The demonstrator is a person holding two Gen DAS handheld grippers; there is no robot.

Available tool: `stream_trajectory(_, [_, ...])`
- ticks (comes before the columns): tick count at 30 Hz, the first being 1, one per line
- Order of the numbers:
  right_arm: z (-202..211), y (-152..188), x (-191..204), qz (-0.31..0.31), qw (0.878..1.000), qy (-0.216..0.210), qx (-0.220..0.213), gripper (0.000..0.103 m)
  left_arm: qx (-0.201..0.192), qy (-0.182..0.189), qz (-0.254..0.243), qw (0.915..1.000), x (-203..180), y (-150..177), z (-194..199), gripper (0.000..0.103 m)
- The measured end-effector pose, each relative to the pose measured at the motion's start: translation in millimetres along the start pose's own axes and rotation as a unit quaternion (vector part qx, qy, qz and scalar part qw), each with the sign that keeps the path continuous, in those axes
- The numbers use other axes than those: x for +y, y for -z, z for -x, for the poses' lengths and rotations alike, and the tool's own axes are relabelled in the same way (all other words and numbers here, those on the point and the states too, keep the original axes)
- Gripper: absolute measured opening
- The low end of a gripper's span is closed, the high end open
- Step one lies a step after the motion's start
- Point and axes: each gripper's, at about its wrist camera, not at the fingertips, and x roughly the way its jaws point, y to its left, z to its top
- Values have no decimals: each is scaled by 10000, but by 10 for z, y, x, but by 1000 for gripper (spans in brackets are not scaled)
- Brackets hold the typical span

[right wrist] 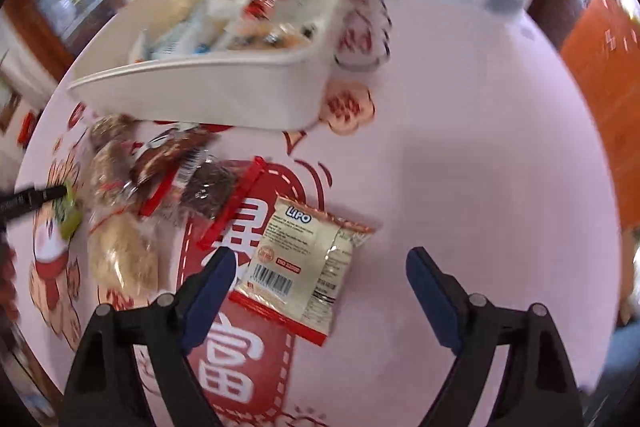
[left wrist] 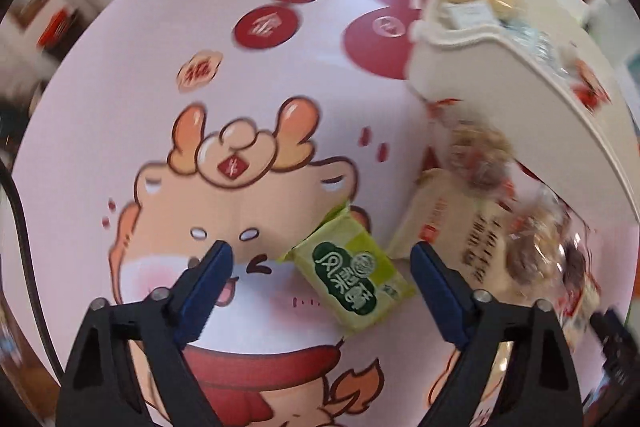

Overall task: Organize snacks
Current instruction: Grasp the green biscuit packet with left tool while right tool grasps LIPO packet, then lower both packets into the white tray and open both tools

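Left wrist view: left gripper [left wrist: 322, 259] spread wide over the green snack pack [left wrist: 352, 275], right gripper [right wrist: 316, 267] likewise over the Lipo packet [right wrist: 304, 267]; drop straight, pinch across the short width, then lift to the white bin [right wrist: 240, 95], probably half full (blurred).

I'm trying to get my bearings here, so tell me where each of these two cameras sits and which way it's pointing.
Left wrist: mounted on the left gripper, looking along its open fingers down at a green snack packet on the cartoon tablecloth; only the gripper shows.
Right wrist: mounted on the right gripper, looking along its open fingers down at a Lipo packet; only the gripper shows.
Shared: the white bin holding snacks, the loose snack pile, the tablecloth.
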Motion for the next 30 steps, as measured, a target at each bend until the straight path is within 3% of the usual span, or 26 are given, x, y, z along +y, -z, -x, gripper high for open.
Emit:
stream_trajectory(3, [-152, 27, 35, -327, 9994, -56, 128, 85, -41, -178, 243, 9995, 23, 36, -44, 86])
stream_trajectory(6, [-244, 63, 95, -425, 9988, 162, 179, 85, -53, -245, 400, 9989, 42, 77, -76, 86])
stream_trajectory(13, [-296, 156, 208, -304, 9981, 483, 214, 78, -103, -377, 311, 9987, -39, 164, -52, 84])
stream_trajectory(16, [-247, 190, 237, -261, 9983, 473, 226, 68, 96, -242, 350, 9990, -42, 200, -34, 76])
stream_trajectory(19, [-197, 226, 279, -242, 9983, 462, 241, 59, -2, -370, 117, 9992, -69, 288, 23, 62])
stream_trajectory(21, [-167, 264, 294, -236, 9984, 465, 202, 55, -92, -316, -29, 9995, -104, 318, 79, 36])
stream_trajectory(22, [-167, 258, 326, -217, 9985, 474, 184, 48, -93, -326, -99, 9994, -117, 326, 92, 36])
stream_trajectory(30, [-52, 421, 478, -260, 9993, 193, 185, 47, -68, 2, -335, 9994, -39, 467, 213, 35])
